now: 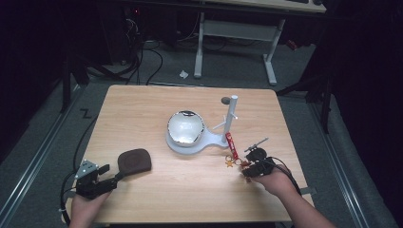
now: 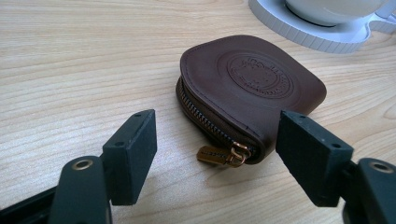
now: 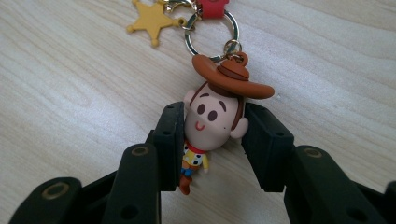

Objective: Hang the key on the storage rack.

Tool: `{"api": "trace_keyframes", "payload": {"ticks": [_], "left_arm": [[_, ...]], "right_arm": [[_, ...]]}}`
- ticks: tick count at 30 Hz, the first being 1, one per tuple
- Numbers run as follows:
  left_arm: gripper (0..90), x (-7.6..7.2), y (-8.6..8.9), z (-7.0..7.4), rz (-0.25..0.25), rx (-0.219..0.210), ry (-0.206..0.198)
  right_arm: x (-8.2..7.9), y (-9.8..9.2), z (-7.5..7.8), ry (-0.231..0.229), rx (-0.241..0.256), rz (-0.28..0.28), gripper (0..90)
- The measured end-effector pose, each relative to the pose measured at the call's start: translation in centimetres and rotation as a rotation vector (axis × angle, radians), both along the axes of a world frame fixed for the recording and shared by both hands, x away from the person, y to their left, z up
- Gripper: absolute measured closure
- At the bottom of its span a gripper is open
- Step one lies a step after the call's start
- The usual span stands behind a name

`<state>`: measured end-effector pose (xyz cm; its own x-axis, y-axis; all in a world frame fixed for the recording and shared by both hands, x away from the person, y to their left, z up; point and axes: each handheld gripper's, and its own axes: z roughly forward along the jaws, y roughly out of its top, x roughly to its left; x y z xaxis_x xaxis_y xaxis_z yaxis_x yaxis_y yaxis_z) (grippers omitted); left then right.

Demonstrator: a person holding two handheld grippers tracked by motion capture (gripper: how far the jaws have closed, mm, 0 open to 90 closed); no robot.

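A brown leather zip pouch [image 1: 134, 160] lies flat at the table's front left; in the left gripper view the pouch [image 2: 252, 81] shows a round embossed stamp and a brass zipper pull [image 2: 219, 155] facing me. My left gripper [image 1: 111, 172] [image 2: 219, 128] stands open just short of it, jaws either side of the zipper end, not touching. At the front right, my right gripper [image 1: 247, 167] [image 3: 212, 126] is shut on a cowboy figure keychain [image 3: 212, 119], jaws pressing both sides of its head. Its ring [image 3: 210, 37], yellow star [image 3: 152, 18] and red strap [image 1: 231, 141] lie on the wood.
A white stand [image 1: 190, 145] holding a shiny round bowl [image 1: 186, 127] sits mid-table, with an upright white post [image 1: 230, 114] at its right. A small dark disc [image 1: 225, 100] lies behind the post. Bare wood surrounds the pouch. A white desk frame [image 1: 235, 33] stands beyond the table.
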<state>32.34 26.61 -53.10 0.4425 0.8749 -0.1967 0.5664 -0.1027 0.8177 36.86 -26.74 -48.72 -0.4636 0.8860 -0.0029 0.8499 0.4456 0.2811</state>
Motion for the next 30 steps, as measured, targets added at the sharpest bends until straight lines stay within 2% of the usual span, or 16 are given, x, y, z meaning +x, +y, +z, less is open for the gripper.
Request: {"api": "trace_keyframes", "payload": {"ticks": [6, 7, 8, 9, 15, 23, 29, 30], "left_arm": [[29.5, 0.0, 0.0, 0.0, 0.000, -0.001, 0.002], [29.5, 0.0, 0.0, -0.1, 0.000, 0.001, 0.004], [29.5, 0.0, 0.0, -0.1, 0.000, 0.001, 0.004], [29.5, 0.0, -0.1, -0.1, -0.002, 0.002, 0.007], [29.6, 0.1, -0.3, -0.1, -0.007, 0.005, 0.009], [29.6, 0.1, -0.4, -0.2, -0.010, 0.008, 0.015], [29.6, 0.1, -0.3, -0.2, -0.011, 0.007, 0.015], [29.6, 0.1, -0.3, -0.2, -0.011, 0.007, 0.014]], "right_arm": [[-0.6, 0.1, 0.3, 0.026, -0.037, 0.053, 60.1], [-1.0, -0.2, 0.5, 0.042, -0.046, 0.067, 60.2], [-1.0, -0.2, 0.5, 0.042, -0.046, 0.067, 60.2], [-1.4, -0.5, 0.6, 0.069, -0.037, 0.064, 60.1], [-2.8, -0.9, 0.7, 0.103, -0.031, 0.089, 59.8], [-3.1, -1.4, 1.3, 0.102, 0.008, 0.057, 58.8], [-2.9, -1.8, 0.3, 0.113, 0.023, 0.032, 58.5], [-2.9, -1.9, 0.1, 0.121, 0.039, 0.025, 59.2]]}}
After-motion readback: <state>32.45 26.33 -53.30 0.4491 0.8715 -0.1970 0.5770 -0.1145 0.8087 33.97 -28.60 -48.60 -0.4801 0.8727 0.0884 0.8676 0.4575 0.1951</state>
